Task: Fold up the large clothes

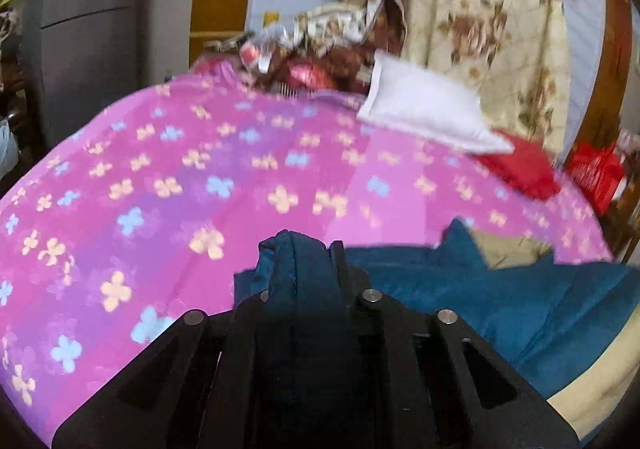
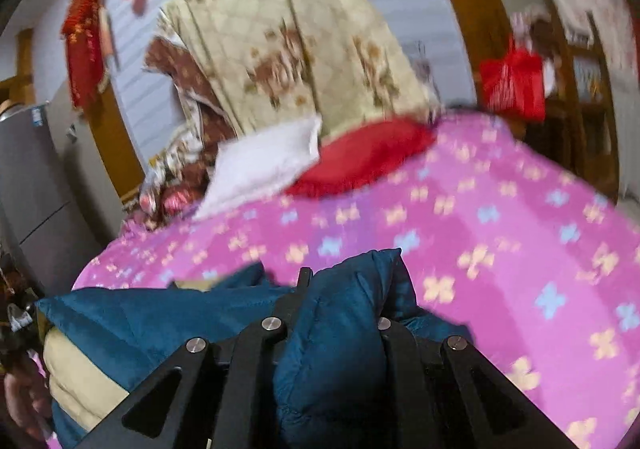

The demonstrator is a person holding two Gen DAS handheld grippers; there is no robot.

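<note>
A large dark blue padded garment (image 1: 480, 301) with a beige lining lies on the near part of a bed with a pink flowered cover (image 1: 168, 185). My left gripper (image 1: 300, 249) is shut on a bunched fold of the blue garment, which fills the gap between its fingers. In the right wrist view my right gripper (image 2: 352, 269) is shut on another bunched part of the same blue garment (image 2: 160, 321), and the rest of it trails to the left with beige lining showing. Both views are blurred by motion.
A white pillow (image 1: 424, 105) and a red cushion (image 1: 520, 169) lie at the far side of the bed. A beige flowered quilt (image 1: 488, 29) stands against the wall behind them. A grey cabinet (image 1: 80, 41) is at the left, red bags (image 2: 512, 81) at the right.
</note>
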